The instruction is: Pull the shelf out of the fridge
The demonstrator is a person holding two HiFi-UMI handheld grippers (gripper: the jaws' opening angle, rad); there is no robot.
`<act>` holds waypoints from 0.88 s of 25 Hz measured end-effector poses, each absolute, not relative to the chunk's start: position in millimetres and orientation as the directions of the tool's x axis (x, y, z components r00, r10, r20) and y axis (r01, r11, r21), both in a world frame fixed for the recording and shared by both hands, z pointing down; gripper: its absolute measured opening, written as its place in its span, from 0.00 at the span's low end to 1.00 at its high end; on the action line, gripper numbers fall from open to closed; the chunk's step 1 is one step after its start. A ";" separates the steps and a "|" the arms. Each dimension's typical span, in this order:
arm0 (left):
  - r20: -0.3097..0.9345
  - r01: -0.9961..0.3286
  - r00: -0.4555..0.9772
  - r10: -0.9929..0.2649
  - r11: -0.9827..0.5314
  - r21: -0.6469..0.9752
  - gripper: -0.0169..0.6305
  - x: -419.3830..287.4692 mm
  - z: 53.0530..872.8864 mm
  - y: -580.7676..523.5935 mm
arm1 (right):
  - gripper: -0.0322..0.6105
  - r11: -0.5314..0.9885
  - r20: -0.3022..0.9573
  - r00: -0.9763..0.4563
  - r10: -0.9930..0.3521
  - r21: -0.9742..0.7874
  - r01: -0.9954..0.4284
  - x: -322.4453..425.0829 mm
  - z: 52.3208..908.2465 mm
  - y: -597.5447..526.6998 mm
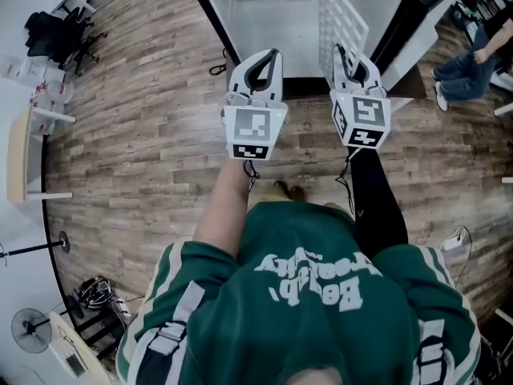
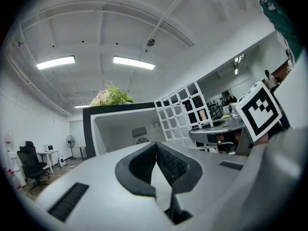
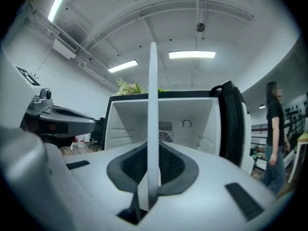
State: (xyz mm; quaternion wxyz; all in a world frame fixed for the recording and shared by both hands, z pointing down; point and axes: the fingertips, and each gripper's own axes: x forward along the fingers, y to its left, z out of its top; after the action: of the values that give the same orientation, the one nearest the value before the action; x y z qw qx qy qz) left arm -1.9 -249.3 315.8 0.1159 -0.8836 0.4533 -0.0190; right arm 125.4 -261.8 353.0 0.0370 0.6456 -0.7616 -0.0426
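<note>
Shelf of white wire grid (image 1: 340, 16) stands on edge before the open white fridge with a black frame (image 1: 250, 8) and seems already out of it. The right gripper (image 1: 346, 58) is clamped on its near edge, probably so that the panel passes between the walls. The left gripper (image 1: 264, 64) has its jaws pressed together on nothing. The black fridge door (image 1: 405, 30) is just beside the shelf and may catch it. A person in jeans (image 1: 471, 64) stands well apart.
</note>
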 end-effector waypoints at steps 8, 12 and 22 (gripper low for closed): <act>-0.061 -0.795 0.589 -0.806 -0.563 -0.226 0.05 -2.3 320.1 -252.2 | 0.11 0.156 -0.009 -0.158 -0.987 0.109 -0.982 126.0 352.6 -263.7; -0.061 -0.795 0.589 -0.806 -0.564 -0.226 0.05 -3.2 320.7 -251.3 | 0.11 0.150 -0.010 -0.152 -0.988 0.111 -0.982 126.7 352.2 -261.9; -0.065 -0.792 0.594 -0.802 -0.569 -0.222 0.05 -2.8 321.2 -247.8 | 0.11 0.133 -0.022 -0.136 -0.990 0.115 -0.984 128.5 349.6 -256.7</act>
State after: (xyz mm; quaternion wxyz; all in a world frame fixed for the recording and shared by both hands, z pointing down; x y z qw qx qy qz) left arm -2.8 -247.8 321.2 0.1145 -0.8854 0.4499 -0.0214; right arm 128.5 -256.7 349.6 0.0295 0.6565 -0.7521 -0.0504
